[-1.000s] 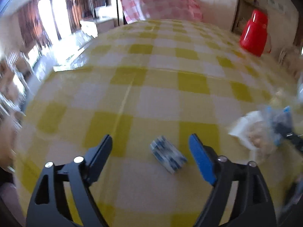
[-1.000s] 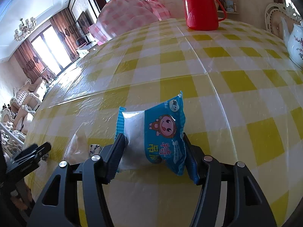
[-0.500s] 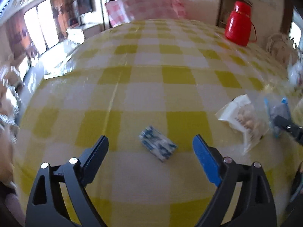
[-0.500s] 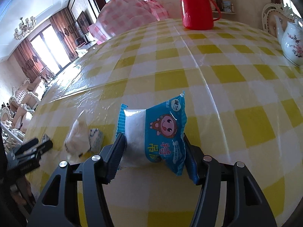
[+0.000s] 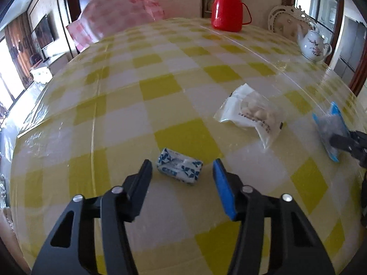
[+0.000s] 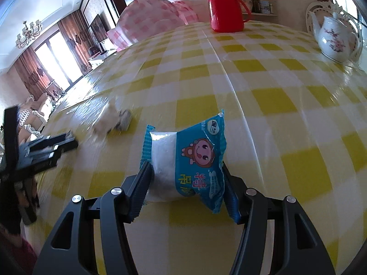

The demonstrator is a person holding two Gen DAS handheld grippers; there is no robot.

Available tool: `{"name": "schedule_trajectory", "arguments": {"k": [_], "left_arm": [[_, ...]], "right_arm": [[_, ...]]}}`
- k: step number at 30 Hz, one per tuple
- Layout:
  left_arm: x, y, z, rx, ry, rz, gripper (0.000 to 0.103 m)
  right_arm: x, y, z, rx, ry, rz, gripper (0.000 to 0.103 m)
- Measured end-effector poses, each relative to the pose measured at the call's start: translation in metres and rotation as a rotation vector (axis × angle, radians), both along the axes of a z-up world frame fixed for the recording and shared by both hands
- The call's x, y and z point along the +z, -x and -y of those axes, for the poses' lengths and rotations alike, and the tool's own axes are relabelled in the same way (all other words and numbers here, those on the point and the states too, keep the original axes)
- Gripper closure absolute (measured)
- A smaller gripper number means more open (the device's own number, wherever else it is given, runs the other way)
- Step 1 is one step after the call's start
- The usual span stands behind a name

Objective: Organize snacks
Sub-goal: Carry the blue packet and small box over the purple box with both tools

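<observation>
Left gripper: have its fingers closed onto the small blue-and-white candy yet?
No. The left gripper has just been closing, but a gap shows on each side of the small blue-and-white candy, which lies on the tablecloth.

We see small packet point(image 5: 179, 169) on surface point(image 5: 160, 84), near front | clear snack bag point(image 5: 251, 116) behind it to the right | flask point(image 5: 227, 6) at far edge | teapot point(image 5: 314, 45) far right

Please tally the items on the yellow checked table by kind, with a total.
Snack packets: 3 (small blue-patterned white packet, clear nut packet, blue cartoon packet)
Red flasks: 1
White teapots: 1
Total: 5
</observation>
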State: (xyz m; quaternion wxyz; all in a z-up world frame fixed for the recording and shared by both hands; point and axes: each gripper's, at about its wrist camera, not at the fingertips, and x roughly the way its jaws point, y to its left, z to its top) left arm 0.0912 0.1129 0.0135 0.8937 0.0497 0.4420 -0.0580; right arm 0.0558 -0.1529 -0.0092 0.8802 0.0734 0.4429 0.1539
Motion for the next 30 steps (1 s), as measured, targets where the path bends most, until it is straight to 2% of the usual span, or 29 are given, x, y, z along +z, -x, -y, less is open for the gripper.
{"name": "schedule_trajectory", "arguments": {"k": [2, 3, 9, 11, 12, 13, 14, 15, 17, 18, 20, 24, 29, 30], "left_arm": [[0.000, 0.000, 0.001, -0.018, 0.001, 0.001, 0.056], [0.001, 0.001, 0.004, -0.032, 0.005, 0.000, 0.065], [0.002, 0.015, 0.029, -0.059, -0.020, -0.024, 0.065], [0.003, 0.018, 0.034, -0.066, -0.048, -0.019, 0.054], [0.002, 0.018, 0.037, -0.074, -0.069, -0.012, 0.035], [0.001, 0.018, 0.040, -0.081, -0.098, 0.000, 0.031], [0.001, 0.017, 0.041, -0.081, -0.090, 0.002, 0.031], [0.001, 0.017, 0.041, -0.087, -0.067, -0.001, 0.035], [0.001, 0.019, 0.043, -0.114, -0.025, -0.005, 0.059], [0.002, 0.021, 0.046, -0.126, -0.024, -0.006, 0.066], [0.002, 0.026, 0.053, -0.130, -0.061, -0.002, 0.066], [0.006, 0.042, 0.061, -0.123, -0.065, 0.033, 0.066], [0.016, 0.067, 0.065, -0.075, -0.014, 0.110, 0.066], [0.017, 0.070, 0.067, -0.071, -0.016, 0.119, 0.066]], "right_arm": [[0.001, 0.014, 0.002, 0.003, 0.001, 0.002, 0.046], [0.002, 0.021, 0.004, 0.004, 0.002, 0.002, 0.046], [0.003, 0.043, 0.014, -0.011, -0.014, 0.009, 0.046], [0.004, 0.047, 0.017, -0.017, -0.018, 0.011, 0.046], [0.004, 0.048, 0.018, -0.018, -0.020, 0.012, 0.046], [0.005, 0.051, 0.019, -0.020, -0.022, 0.012, 0.046], [0.005, 0.053, 0.019, -0.021, -0.023, 0.013, 0.046], [0.005, 0.055, 0.019, -0.020, -0.023, 0.013, 0.046], [0.005, 0.056, 0.020, -0.019, -0.022, 0.015, 0.048], [0.006, 0.057, 0.019, -0.021, -0.019, 0.019, 0.049], [0.008, 0.057, 0.019, -0.020, -0.011, 0.029, 0.051], [0.011, 0.060, 0.018, -0.018, -0.002, 0.048, 0.054], [0.020, 0.065, 0.017, -0.013, 0.000, 0.097, 0.067], [0.021, 0.066, 0.017, -0.009, 0.007, 0.102, 0.067]]}}
